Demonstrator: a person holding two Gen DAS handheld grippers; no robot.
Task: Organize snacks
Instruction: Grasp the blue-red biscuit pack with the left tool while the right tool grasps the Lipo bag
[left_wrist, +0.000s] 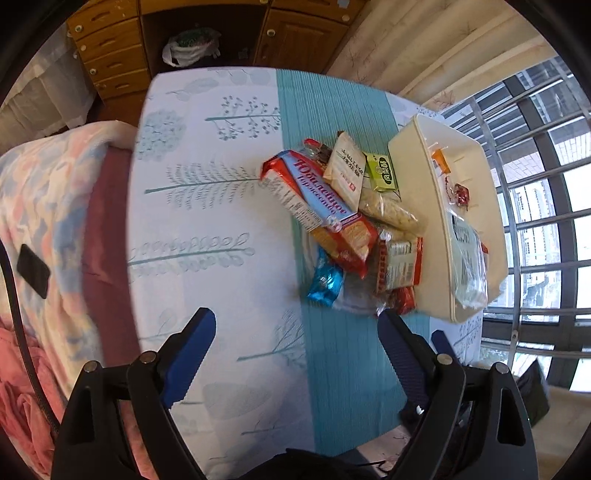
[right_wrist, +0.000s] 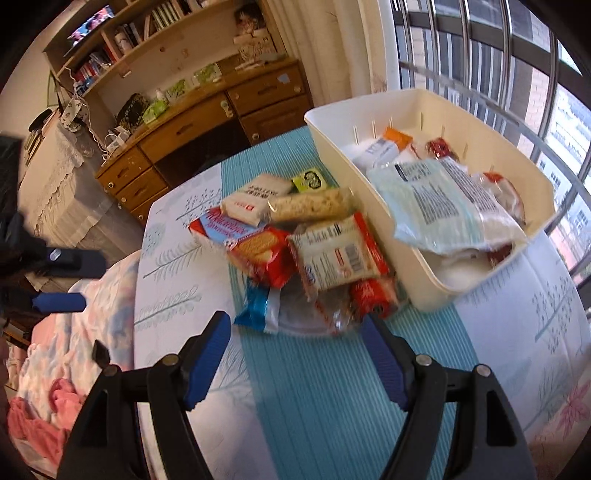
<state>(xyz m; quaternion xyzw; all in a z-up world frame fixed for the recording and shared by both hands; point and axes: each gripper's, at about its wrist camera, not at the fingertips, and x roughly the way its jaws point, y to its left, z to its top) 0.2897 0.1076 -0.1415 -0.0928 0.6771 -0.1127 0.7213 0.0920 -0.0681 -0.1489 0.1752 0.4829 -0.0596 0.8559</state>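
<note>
A pile of snacks lies on the teal runner (left_wrist: 343, 369) of the table. It holds a long red-and-blue biscuit pack (left_wrist: 321, 214) (right_wrist: 255, 243), a white packet (left_wrist: 345, 168) (right_wrist: 255, 199), a green packet (left_wrist: 382, 171) (right_wrist: 310, 181), a pale cracker bar (left_wrist: 388, 212) (right_wrist: 310, 206), a blue wrapper (left_wrist: 325, 280) (right_wrist: 255, 308) and a red-edged white pack (left_wrist: 400, 262) (right_wrist: 340, 254). To its right stands a cream bin (left_wrist: 406, 155) (right_wrist: 354, 155) with several packets inside. My left gripper (left_wrist: 295, 315) hovers open, just short of the pile. My right gripper (right_wrist: 295, 319) is open too, with nothing between its fingers.
A bed with a pastel blanket (left_wrist: 48, 192) borders the table's left edge, and a black flat object (left_wrist: 33, 271) lies on it. Wooden drawers (right_wrist: 147, 177) stand behind the table. A window grille (right_wrist: 517, 55) runs close behind the bin on the right.
</note>
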